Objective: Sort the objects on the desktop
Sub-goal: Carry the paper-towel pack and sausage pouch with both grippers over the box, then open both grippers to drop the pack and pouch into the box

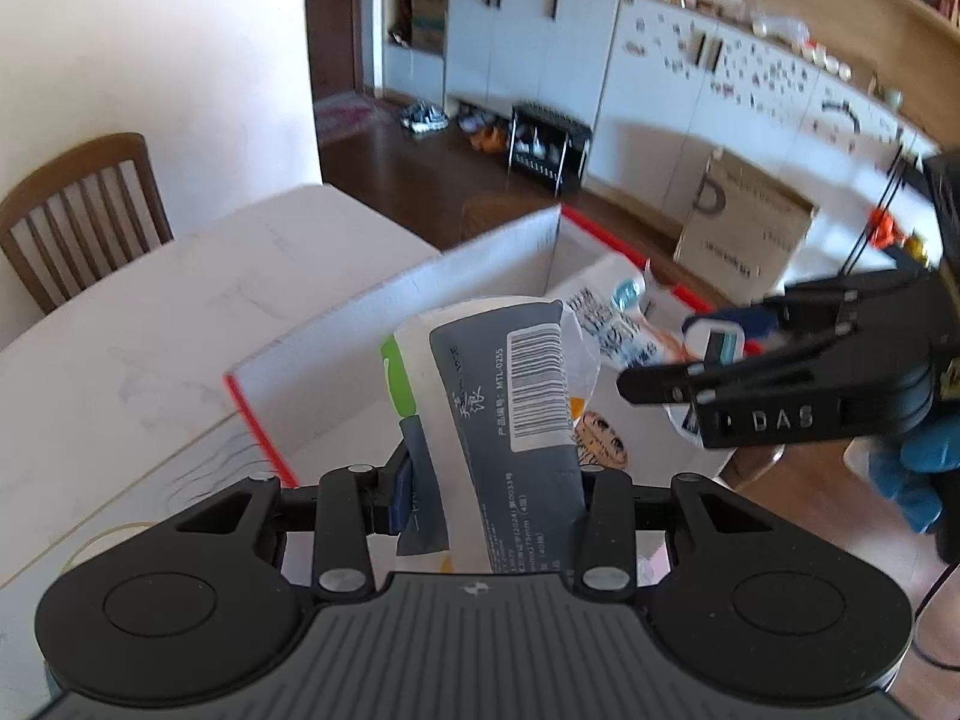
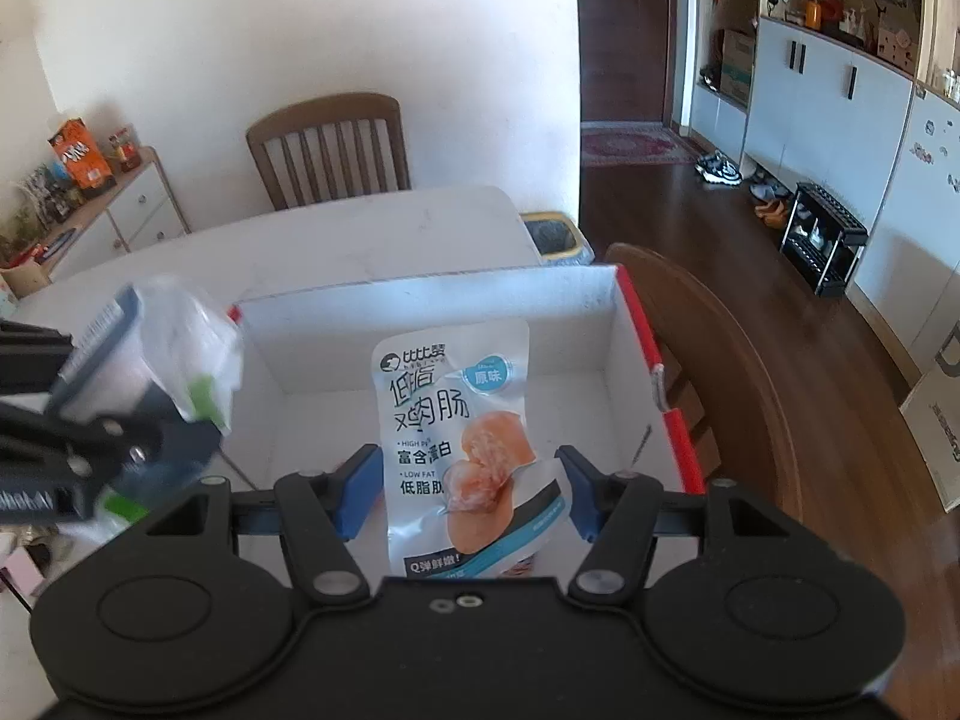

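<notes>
Two grippers hung over the same white box [image 2: 432,300] with red edges, and each one had a packet in it. The left gripper [image 1: 492,480] was shut on a grey and white pack [image 1: 510,384] with a barcode and a green stripe — the pack stuck up between the blue pads, squeezed tight. The right gripper [image 2: 471,480] carried a chicken sausage pouch [image 2: 462,438] (white and blue, with a pink sausage picture on it). Its jaws stood partly apart and the pouch filled most of the gap between them; it looked pinched at its edges, since it stayed up in the air above the box floor.

From the right wrist view, the floor of the box looked bare under the pouch. So, as far as could be seen, nothing had been dropped in there yet, though the near part of the box was hidden by the gripper. The box sat on a pale table [image 2: 360,228], close to its edge, with a wooden chair [image 2: 330,144] behind.

Both packets seemed to be on their way in. What was left, by my guess, was to lower them and let go — then fetch anything else still lying on the table, which these pictures did not show clearly.
</notes>
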